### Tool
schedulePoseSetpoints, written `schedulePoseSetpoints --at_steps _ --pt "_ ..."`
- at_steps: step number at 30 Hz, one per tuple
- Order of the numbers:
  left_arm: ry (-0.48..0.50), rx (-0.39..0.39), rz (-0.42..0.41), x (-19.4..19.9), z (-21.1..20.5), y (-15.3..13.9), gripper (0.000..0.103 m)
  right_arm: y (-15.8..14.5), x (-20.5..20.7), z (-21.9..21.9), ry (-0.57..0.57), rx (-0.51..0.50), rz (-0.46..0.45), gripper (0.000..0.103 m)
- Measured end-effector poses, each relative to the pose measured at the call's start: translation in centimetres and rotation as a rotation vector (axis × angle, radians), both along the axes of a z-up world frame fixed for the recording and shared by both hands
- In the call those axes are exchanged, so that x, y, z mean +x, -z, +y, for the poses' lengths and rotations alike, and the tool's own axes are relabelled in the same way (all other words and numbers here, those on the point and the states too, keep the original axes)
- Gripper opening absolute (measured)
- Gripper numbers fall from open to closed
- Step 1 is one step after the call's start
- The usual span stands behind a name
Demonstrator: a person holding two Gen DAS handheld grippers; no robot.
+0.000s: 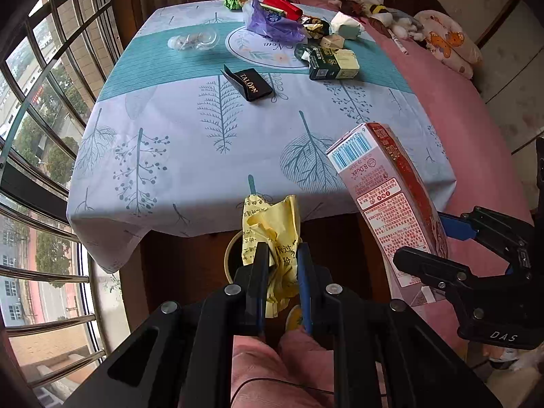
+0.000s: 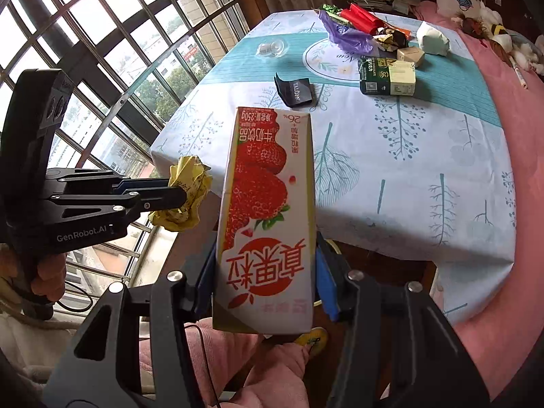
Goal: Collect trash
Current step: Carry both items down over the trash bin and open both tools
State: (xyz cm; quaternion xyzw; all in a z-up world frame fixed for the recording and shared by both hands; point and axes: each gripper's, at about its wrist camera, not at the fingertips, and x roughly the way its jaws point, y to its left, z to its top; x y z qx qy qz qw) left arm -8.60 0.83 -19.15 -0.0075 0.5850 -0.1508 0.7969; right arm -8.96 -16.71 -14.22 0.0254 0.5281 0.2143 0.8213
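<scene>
My left gripper [image 1: 282, 255] is shut on a crumpled yellow paper [image 1: 272, 231], held off the table's near edge above a round bin [image 1: 231, 255] on the floor. It also shows in the right wrist view [image 2: 185, 197]. My right gripper [image 2: 265, 272] is shut on a strawberry milk carton [image 2: 268, 210], held upside down in front of the table; the carton also shows in the left wrist view [image 1: 387, 204]. More trash lies at the table's far end: a green-and-cream box [image 1: 331, 63], a black card [image 1: 250, 83], a purple bag [image 1: 272, 22], a red wrapper [image 1: 282, 5].
The table has a blue leaf-print cloth [image 1: 204, 136]. A clear plastic lid [image 1: 193, 39] lies at far left. A pink bed [image 1: 459, 108] with plush toys and pillows is on the right. A barred window [image 1: 40, 136] is on the left. Pink-clad knees [image 1: 272, 367] are below.
</scene>
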Motion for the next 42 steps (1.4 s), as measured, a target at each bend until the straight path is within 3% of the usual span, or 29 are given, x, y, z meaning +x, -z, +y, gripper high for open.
schedulePoseSetpoints --at_steps 4,9,14,19,22,23,24,25,27,28,35,42 --pt "0.001 0.001 0.078 -1.1 -0.5 6.6 0.015 6.1 -2.1 1.1 -0.006 -0.041 0.065 0.048" --pt "-0.001 0.008 0.130 -1.2 0.0 15.2 0.015 16.0 -3.4 1.8 0.049 -0.086 0.168 0.048" --pt "-0.011 0.035 0.157 -1.0 0.1 24.6 0.016 26.6 -3.3 1.6 0.140 -0.134 0.242 0.048" --pt "-0.003 0.077 0.152 -0.3 -0.5 31.8 0.018 35.0 -2.0 1.2 0.200 -0.165 0.266 0.049" --pt "0.012 0.108 0.156 -0.3 -1.2 34.9 0.036 39.1 -1.0 1.1 0.221 -0.175 0.284 0.050" --pt "0.013 0.115 0.160 -0.1 -1.4 35.8 0.052 40.3 -0.5 1.3 0.229 -0.174 0.294 0.050" --pt "0.010 0.117 0.156 -0.1 -1.5 36.3 0.067 41.2 -0.3 1.3 0.238 -0.176 0.294 0.050" --pt "0.009 0.110 0.150 -0.1 -1.4 36.8 0.073 41.7 -0.1 1.3 0.243 -0.171 0.282 0.052" --pt "0.017 0.099 0.144 0.5 -1.6 37.4 0.089 42.6 -0.2 1.3 0.243 -0.163 0.254 0.072" --pt "0.026 0.097 0.139 1.0 -1.3 37.7 0.089 42.9 -0.2 1.2 0.245 -0.158 0.249 0.084" --pt "0.110 0.085 0.130 2.0 -1.8 37.1 0.089 42.4 0.5 1.4 0.286 -0.173 0.247 0.085" --pt "0.103 0.083 0.130 1.4 -1.0 32.9 0.089 38.7 -0.5 1.6 0.319 -0.185 0.273 0.085"
